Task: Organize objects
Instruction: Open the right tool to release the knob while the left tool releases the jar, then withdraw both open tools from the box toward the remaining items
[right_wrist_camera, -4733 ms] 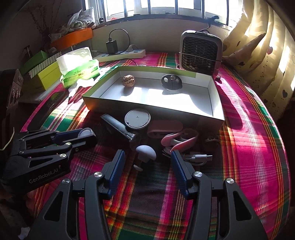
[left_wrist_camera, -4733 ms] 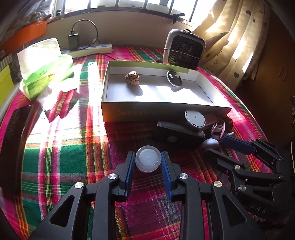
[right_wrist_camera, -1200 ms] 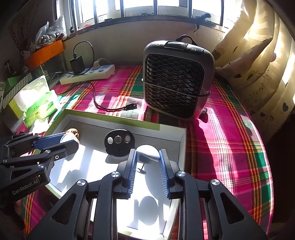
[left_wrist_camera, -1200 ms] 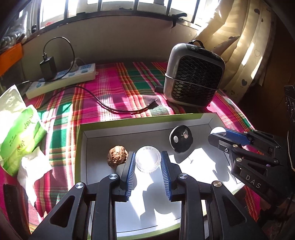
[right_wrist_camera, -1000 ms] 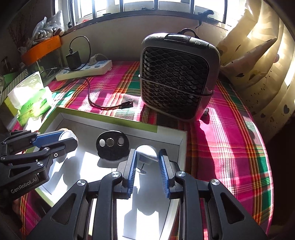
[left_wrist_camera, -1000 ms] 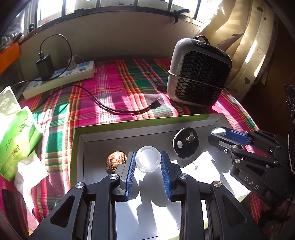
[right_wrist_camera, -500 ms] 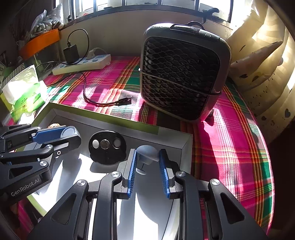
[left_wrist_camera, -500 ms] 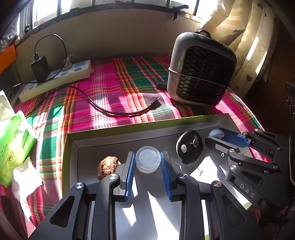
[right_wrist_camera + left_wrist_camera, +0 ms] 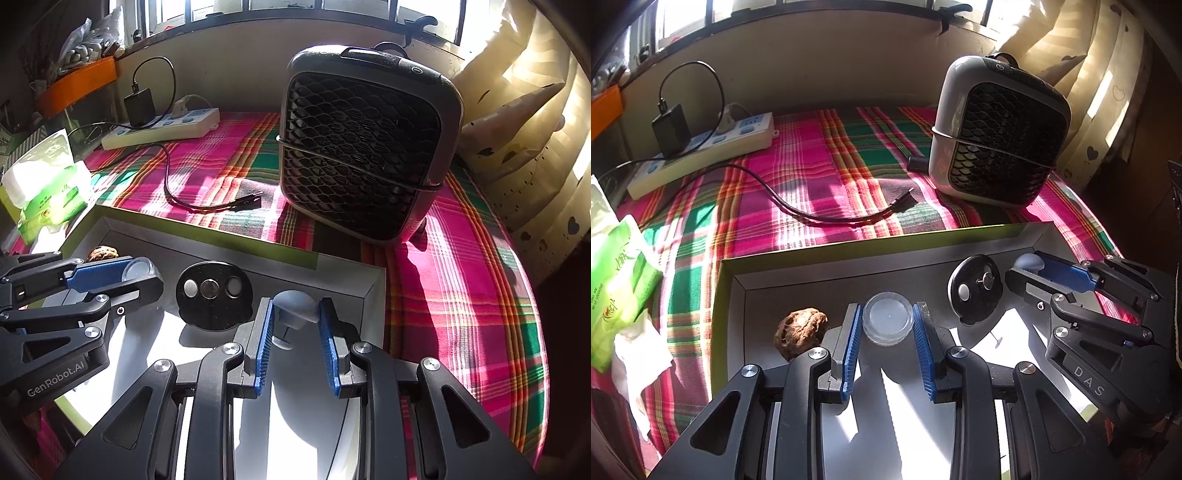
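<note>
My left gripper (image 9: pixel 887 320) is shut on a small clear round jar (image 9: pixel 887 322), held low inside the white box (image 9: pixel 849 271) near its back wall. A brown walnut (image 9: pixel 800 331) lies to its left and a black round disc (image 9: pixel 975 290) to its right. My right gripper (image 9: pixel 295 319) is shut on a grey mushroom-shaped object (image 9: pixel 295 308), low in the box's back right corner (image 9: pixel 369 291). The disc (image 9: pixel 214 290) is to its left. Each gripper shows in the other's view, the right (image 9: pixel 1030 264) and the left (image 9: pixel 138 269).
A grey and black mesh heater (image 9: pixel 999 133) stands behind the box on the plaid cloth (image 9: pixel 849 177). A white power strip (image 9: pixel 701 151) with a black charger and loose cable lies at the back left. A green tissue pack (image 9: pixel 617 280) is left of the box.
Both grippers have moved forward and lower toward the box's back wall, still holding their objects. The jaws of both look slightly wider than half a second ago.
</note>
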